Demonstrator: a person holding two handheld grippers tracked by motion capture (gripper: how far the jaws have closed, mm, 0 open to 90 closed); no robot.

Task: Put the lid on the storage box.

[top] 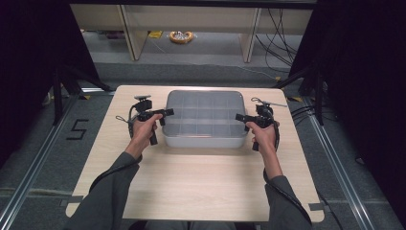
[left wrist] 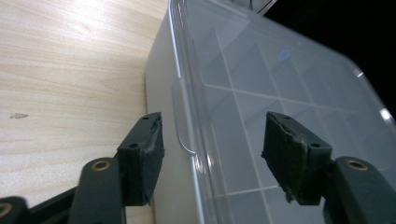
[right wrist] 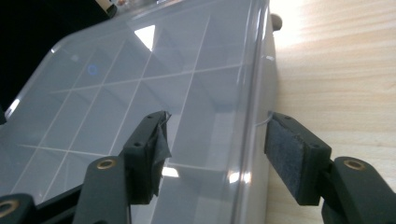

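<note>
Looking down, we see the clear box (top: 204,118) lying mid-table (top: 191,182), its lid shut. Our left claw (top: 165,115) straddles the box's left edge and the latch tab (left wrist: 183,116), jaws spread, pads off the plastic. Our right claw (top: 241,118) straddles the right edge likewise, released. Whatever sits in the compartments is hard to make out through the hazy lid.

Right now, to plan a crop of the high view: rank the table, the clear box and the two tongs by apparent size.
1. table
2. clear box
3. left tongs and right tongs: these look alike, so no ranking between them.
</note>
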